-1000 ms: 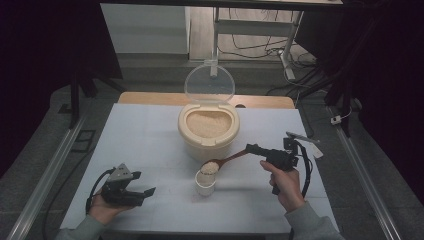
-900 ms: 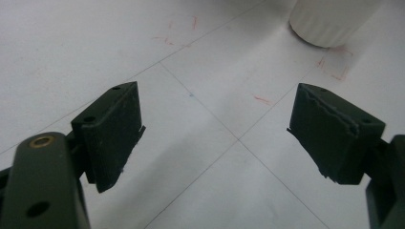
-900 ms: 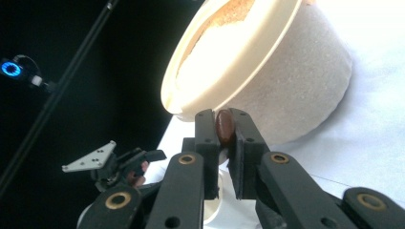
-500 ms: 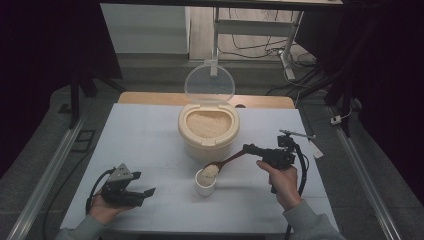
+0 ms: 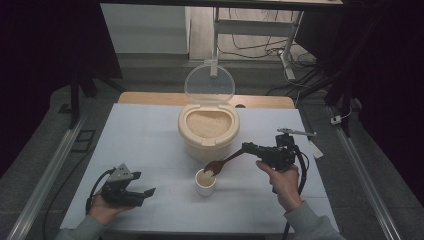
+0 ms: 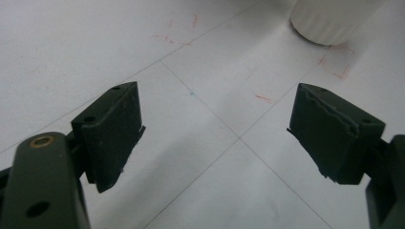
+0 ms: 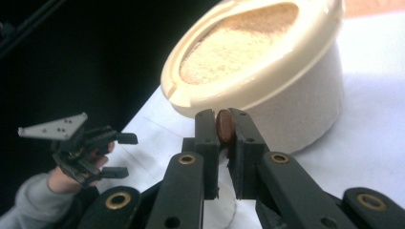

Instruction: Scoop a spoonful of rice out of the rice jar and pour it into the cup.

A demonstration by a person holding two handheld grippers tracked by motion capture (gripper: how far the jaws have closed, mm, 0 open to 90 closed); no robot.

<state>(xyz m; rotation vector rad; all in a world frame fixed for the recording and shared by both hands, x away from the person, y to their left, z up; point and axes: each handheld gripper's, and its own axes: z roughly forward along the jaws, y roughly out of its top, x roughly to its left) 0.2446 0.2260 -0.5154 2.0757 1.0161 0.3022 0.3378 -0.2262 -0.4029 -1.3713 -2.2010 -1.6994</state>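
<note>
We work at a white table [image 5: 150, 135] that carries everything in this scene. The biggest thing on it is a cream tub [image 5: 208, 134] near the middle, filled nearly to the brim with pale grain, its clear round lid [image 5: 209, 82] standing upright at the far rim. In the right gripper view the tub [image 7: 286, 95] rises just behind the jaws. Toward our side of the tub stands a small white cup [image 5: 205, 182], close to the tub but not touching it, with some of the grain inside; in the left gripper view its ribbed base [image 6: 329, 21] sits at the top edge. Our left gripper [image 5: 142, 196] rests low on the table in our left hand [image 5: 102, 210], well apart from the cup, its jaws spread wide with nothing between them. Our right gripper [image 5: 246, 148], held above the table in our right hand [image 5: 284, 180], is pinching the handle of a brown wooden spoon [image 5: 222, 162]; the spoon's bowl hangs right over the cup, tipped down at its rim, with grain at the bowl. In the right gripper view the spoon's handle end [image 7: 224, 126] sits clamped between the two pads.
</note>
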